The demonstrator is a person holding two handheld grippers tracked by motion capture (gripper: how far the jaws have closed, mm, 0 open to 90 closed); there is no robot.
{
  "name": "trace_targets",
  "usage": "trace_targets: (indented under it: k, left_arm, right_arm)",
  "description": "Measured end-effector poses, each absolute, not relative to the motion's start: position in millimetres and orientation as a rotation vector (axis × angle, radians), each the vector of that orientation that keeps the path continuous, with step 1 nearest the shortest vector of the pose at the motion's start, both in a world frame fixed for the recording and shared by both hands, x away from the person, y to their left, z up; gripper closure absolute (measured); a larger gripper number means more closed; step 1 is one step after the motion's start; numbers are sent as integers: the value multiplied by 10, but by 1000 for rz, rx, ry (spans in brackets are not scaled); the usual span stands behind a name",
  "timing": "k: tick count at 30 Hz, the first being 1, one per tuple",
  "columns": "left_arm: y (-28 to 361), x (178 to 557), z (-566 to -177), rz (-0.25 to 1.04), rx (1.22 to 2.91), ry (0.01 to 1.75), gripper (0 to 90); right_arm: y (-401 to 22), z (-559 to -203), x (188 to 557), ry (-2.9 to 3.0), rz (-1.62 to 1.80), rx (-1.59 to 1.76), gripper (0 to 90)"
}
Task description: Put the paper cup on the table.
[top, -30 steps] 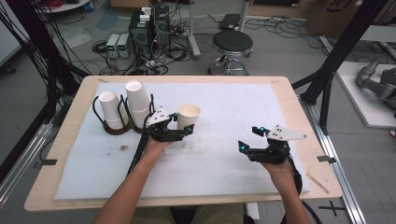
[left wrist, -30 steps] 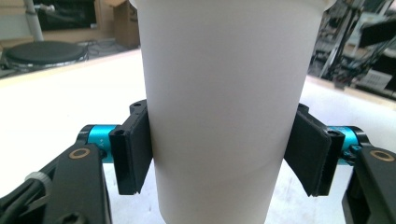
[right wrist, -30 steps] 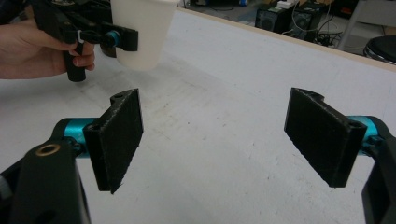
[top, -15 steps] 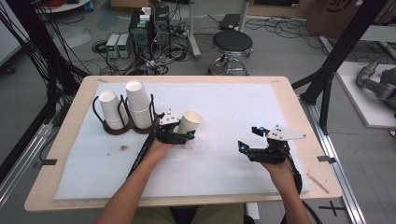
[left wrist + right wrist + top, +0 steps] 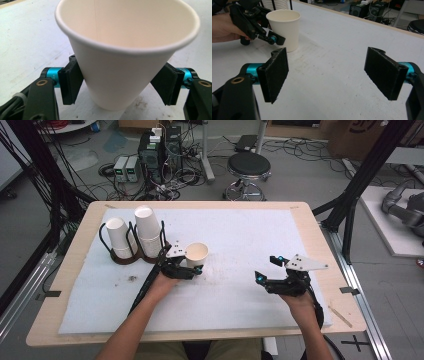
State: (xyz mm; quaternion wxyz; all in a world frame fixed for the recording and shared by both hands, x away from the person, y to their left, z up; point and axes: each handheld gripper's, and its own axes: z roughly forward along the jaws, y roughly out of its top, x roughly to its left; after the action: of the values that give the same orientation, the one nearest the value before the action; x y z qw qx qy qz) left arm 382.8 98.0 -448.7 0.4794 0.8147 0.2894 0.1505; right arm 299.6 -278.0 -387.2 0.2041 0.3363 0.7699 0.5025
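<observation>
In the high view, a paper cup [image 5: 196,254] is seen upright on the white mat [image 5: 240,300], just ahead of the left gripper [image 5: 192,268], whose jaws reach to either side of its lower wall. Behind and to the outer side of that gripper, a dark wire rack [image 5: 131,251] is seen holding two stacks of inverted cups [image 5: 135,231]. The right gripper [image 5: 262,281] is held well apart from the cup, over bare mat.

In the left gripper view, the cup [image 5: 125,47] is framed between the two black pads [image 5: 71,82]; one pad is pressed to the wall, while the other appears to touch it or stand just off (a firm pinch cannot be confirmed). The base is set on the mat.

In the right gripper view, the right gripper [image 5: 327,75] is shown spread wide with nothing between its jaws, and the cup [image 5: 284,30] stands far ahead and to one side.

One cup is judged to be out of the rack and stood on the mat; the stacks are left. Its long axis is vertical, with the mouth pointing up.
</observation>
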Motion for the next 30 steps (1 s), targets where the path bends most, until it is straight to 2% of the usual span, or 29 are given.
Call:
trace_targets:
  k: [6, 10, 22, 30]
  left_arm:
    - [1010, 3822, -4508, 327, 1953, 732, 283]
    - [1048, 3806, -4477, 302, 1919, 754, 188]
    - [1341, 3566, -4275, 288, 1878, 683, 184]
    - [1635, 3310, -4063, 284, 1702, 627, 180]
  right_arm:
    - [-2769, -3885, 3005, 2162, 1384, 938, 203]
    - [-2777, -3897, 3016, 2166, 1380, 938, 203]
    - [-2775, -3905, 3010, 2178, 1373, 943, 202]
    - [-2760, -3924, 3010, 2187, 1359, 955, 202]
